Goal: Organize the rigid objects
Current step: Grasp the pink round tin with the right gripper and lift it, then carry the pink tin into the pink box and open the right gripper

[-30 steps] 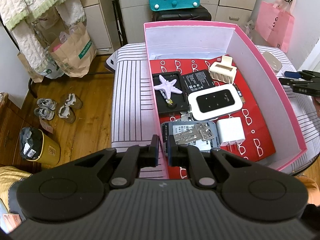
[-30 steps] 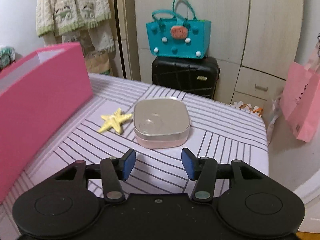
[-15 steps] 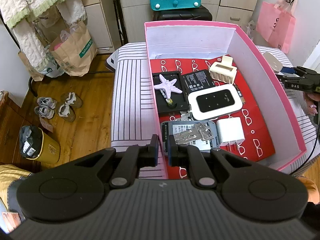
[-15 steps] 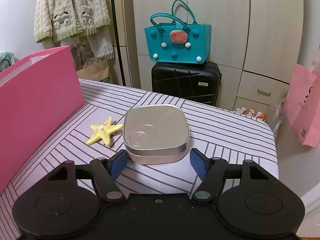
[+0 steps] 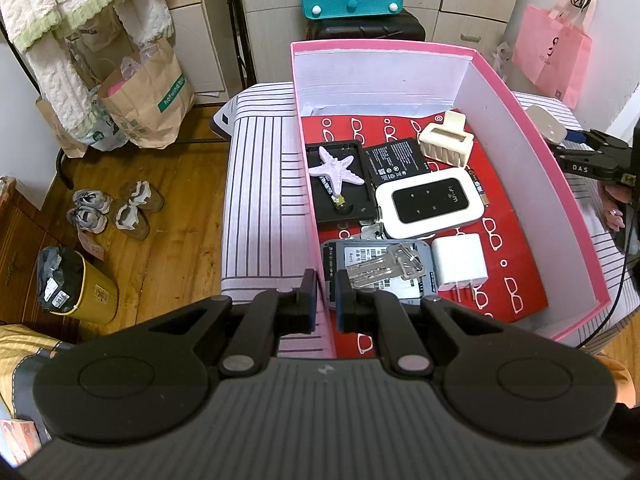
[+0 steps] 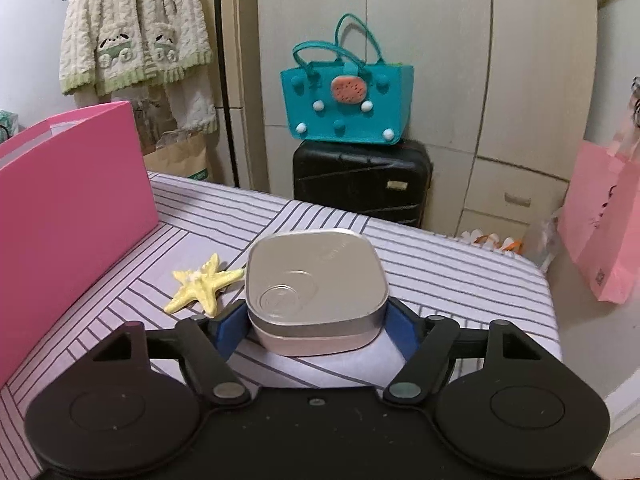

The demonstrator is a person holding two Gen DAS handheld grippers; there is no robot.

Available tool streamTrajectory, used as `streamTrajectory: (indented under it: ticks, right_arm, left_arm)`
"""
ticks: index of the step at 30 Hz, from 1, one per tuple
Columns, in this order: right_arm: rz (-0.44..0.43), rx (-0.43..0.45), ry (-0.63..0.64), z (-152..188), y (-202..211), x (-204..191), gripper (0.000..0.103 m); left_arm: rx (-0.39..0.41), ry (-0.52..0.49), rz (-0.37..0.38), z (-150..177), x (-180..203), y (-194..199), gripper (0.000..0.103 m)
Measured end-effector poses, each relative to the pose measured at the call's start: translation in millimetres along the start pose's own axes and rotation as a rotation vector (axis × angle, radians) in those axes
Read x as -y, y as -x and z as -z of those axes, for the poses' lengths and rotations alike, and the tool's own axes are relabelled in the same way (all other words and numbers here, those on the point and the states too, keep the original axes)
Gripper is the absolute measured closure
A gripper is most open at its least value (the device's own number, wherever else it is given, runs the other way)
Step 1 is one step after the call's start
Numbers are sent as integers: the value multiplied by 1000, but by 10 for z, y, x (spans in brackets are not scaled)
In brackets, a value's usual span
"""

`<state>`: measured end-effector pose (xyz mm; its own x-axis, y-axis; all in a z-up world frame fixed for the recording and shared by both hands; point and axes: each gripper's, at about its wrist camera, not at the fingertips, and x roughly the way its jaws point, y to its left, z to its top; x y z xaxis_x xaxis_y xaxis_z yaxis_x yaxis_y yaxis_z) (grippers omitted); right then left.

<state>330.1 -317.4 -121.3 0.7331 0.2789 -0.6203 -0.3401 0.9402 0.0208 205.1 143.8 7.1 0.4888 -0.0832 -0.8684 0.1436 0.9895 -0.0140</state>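
Note:
A pink box (image 5: 520, 120) with a red lining stands on the striped table. In it lie a white starfish (image 5: 336, 168), a Wi-Fi router (image 5: 430, 208), a white charger (image 5: 460, 262), keys (image 5: 384, 266) and a cream clip (image 5: 444, 140). My left gripper (image 5: 326, 296) is shut on the box's near left wall. Right of the box, a square silver tin (image 6: 316, 280) sits beside a yellow starfish (image 6: 202, 284). My right gripper (image 6: 316, 328) straddles the tin's near end, its blue pads (image 6: 230, 328) spread wide along its two sides, not visibly pressing.
The pink box wall (image 6: 72, 208) rises to the left of the tin. The table's right edge (image 6: 548, 280) drops off close by. Behind stand a black suitcase (image 6: 360, 180) with a teal bag (image 6: 344, 108) and a pink paper bag (image 6: 604, 236). A hand (image 5: 614, 208) holds the right gripper.
My right gripper has moved forward onto the tin and its jaws have spread, so the pads now flank the tin. The left gripper and the box have not moved.

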Motion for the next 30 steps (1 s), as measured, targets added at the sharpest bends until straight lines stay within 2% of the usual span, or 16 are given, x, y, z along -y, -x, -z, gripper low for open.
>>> streamTrajectory:
  ticks: [3, 7, 17, 20, 30]
  right_arm:
    - [13, 48, 8, 1, 154, -29, 26]
    - [9, 61, 13, 10, 340, -77, 26]
    - [-12, 40, 89, 9, 695, -291, 27]
    - [-23, 8, 112, -4, 718, -338, 27]
    - [-32, 10, 81, -28, 550, -307, 26]
  left_arm:
    - [0, 4, 3, 0, 5, 0, 95]
    - [6, -9, -1, 8, 19, 0, 95]
    - [12, -7, 7, 25, 6, 2, 95]
    - [14, -8, 10, 18, -1, 10, 95]
    - [14, -9, 12, 23, -5, 25, 95]
